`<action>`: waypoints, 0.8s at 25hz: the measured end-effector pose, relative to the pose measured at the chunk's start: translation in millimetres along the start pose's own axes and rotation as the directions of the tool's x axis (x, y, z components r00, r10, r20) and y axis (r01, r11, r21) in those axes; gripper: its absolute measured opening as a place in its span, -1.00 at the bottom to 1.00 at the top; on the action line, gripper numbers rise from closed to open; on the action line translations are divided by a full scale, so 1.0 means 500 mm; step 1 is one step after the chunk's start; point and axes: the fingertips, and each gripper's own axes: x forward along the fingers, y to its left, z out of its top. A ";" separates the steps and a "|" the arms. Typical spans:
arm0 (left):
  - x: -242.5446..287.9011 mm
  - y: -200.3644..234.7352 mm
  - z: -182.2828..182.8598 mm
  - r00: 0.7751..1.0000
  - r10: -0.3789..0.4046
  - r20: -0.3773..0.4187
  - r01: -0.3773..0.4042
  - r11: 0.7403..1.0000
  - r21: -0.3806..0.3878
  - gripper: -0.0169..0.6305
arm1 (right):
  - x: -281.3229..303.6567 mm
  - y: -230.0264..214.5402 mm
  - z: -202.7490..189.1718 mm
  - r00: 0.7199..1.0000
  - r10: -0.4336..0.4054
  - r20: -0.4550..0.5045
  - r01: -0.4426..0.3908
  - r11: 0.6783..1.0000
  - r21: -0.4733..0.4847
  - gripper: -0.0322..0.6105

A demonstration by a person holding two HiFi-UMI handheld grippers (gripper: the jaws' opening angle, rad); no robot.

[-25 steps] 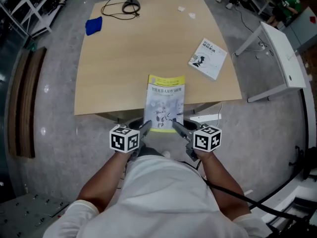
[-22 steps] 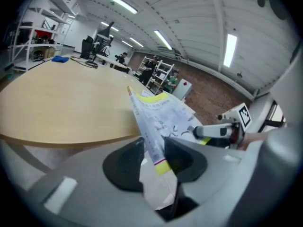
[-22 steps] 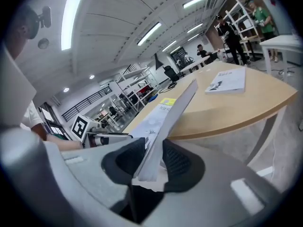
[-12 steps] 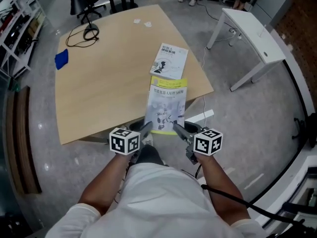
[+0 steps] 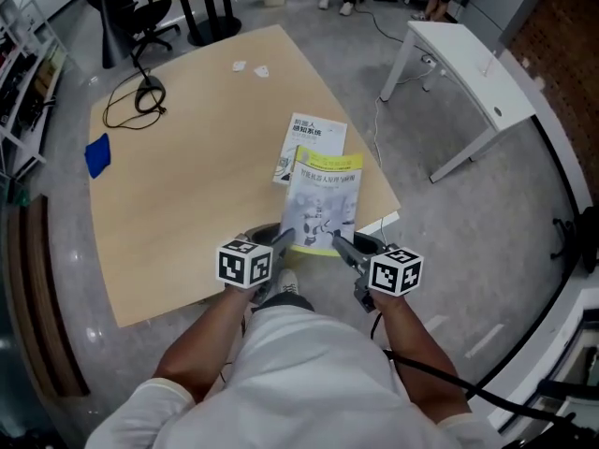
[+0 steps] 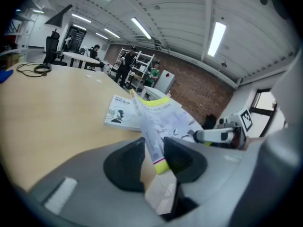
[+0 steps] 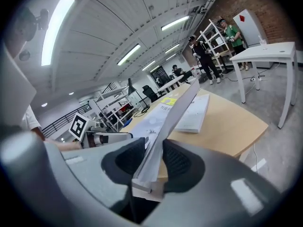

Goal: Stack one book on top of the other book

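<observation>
Both grippers carry a book with a yellow top band (image 5: 323,202) by its near corners, above the wooden table's (image 5: 187,185) right corner. My left gripper (image 5: 283,239) is shut on the near left corner, with the book's edge (image 6: 152,136) pinched between its pads. My right gripper (image 5: 341,245) is shut on the near right corner of that book (image 7: 166,122). A white book (image 5: 307,142) lies flat on the table, and the far end of the held book hangs over its near part. The white book (image 6: 120,115) shows just beyond the held one, and to its right (image 7: 196,111) in the right gripper view.
A blue cloth (image 5: 97,154) and a black cable (image 5: 138,96) lie at the table's far left, small paper scraps (image 5: 251,67) at the far end. A white table (image 5: 473,59) stands to the right, office chairs (image 5: 140,17) behind. The table's right edge is close to both books.
Both grippers have carried the yellow-banded book away from the near table edge and across to the white book; its far end now overlaps the white book. Both grips are unchanged.
</observation>
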 end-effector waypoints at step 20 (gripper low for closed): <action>0.210 0.232 0.162 0.998 -0.006 -0.055 0.003 0.999 -0.043 -0.53 | 0.238 -0.193 0.148 0.996 -0.077 -0.046 0.079 0.996 0.049 -0.52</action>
